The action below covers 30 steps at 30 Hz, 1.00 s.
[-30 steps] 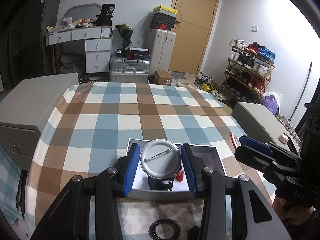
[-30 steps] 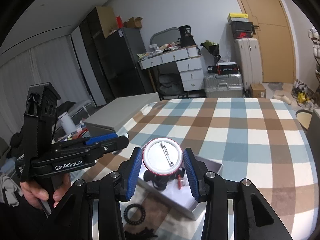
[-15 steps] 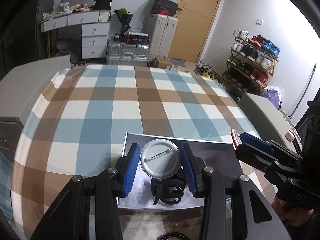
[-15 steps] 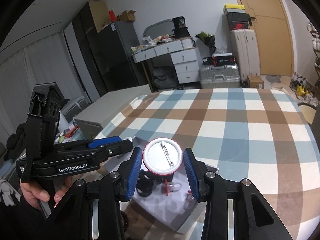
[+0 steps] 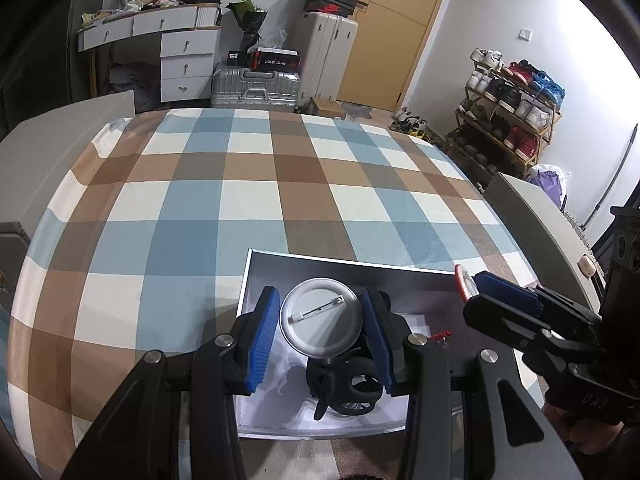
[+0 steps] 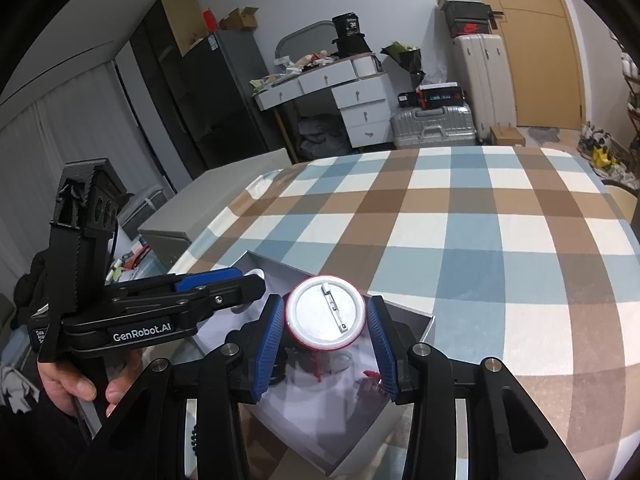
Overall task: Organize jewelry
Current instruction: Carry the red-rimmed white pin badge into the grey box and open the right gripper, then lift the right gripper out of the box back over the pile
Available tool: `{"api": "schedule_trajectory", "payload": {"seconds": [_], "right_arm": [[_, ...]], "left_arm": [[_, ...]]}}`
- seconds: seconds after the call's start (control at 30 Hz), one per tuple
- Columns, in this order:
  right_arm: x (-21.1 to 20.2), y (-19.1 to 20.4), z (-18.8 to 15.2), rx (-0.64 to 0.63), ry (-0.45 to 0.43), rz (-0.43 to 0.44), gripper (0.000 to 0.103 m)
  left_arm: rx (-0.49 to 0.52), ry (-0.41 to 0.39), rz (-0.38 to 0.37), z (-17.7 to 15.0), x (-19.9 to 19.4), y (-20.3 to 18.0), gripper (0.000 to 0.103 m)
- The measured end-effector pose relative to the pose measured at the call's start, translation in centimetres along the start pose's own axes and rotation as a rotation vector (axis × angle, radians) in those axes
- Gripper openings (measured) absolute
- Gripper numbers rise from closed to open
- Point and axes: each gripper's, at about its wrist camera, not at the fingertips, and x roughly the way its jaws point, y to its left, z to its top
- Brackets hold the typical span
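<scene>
Left gripper (image 5: pixel 320 330) clamps a silver pin badge (image 5: pixel 320 322) between its fingers; right gripper (image 6: pixel 326 328) likewise clamps a red-rimmed badge (image 6: pixel 325 313), both above the open box (image 5: pixel 344 268).

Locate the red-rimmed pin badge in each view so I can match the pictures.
Left wrist view: the red-rimmed pin badge is right of centre, seen edge-on at the tip of the right tool.
Right wrist view: it is at lower centre, pin side facing the camera, gripped between that tool's blue fingers.
Shared landmark: the open grey box on the checked cloth, under the badge in both views.
</scene>
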Motion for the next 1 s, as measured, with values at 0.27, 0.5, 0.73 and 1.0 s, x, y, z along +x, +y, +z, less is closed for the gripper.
{"api": "schedule_trajectory", "payload": {"seconds": [0.27, 0.5, 0.73, 1.0], "right_arm": [[-0.3, 0.1, 0.1, 0.011, -0.016, -0.007, 0.054], [-2.5, 0.2, 0.2, 0.026, -0.075, -0.020, 0.070], [-4.9, 0.9, 0.1, 0.017, -0.104, -0.014, 0.076], [-7.9, 2.1, -0.6, 0.000, -0.140, -0.016, 0.083]], "left_arm": [[0.033, 0.004, 0.038, 0.0, -0.3, -0.7, 0.047], [0.021, -0.032, 0.064, 0.1, -1.8, -0.9, 0.054], [0.035, -0.053, 0.098, -0.2, -3.4, -1.9, 0.056], [0.054, -0.100, 0.126, -1.1, -5.9, -3.0, 0.066]]}}
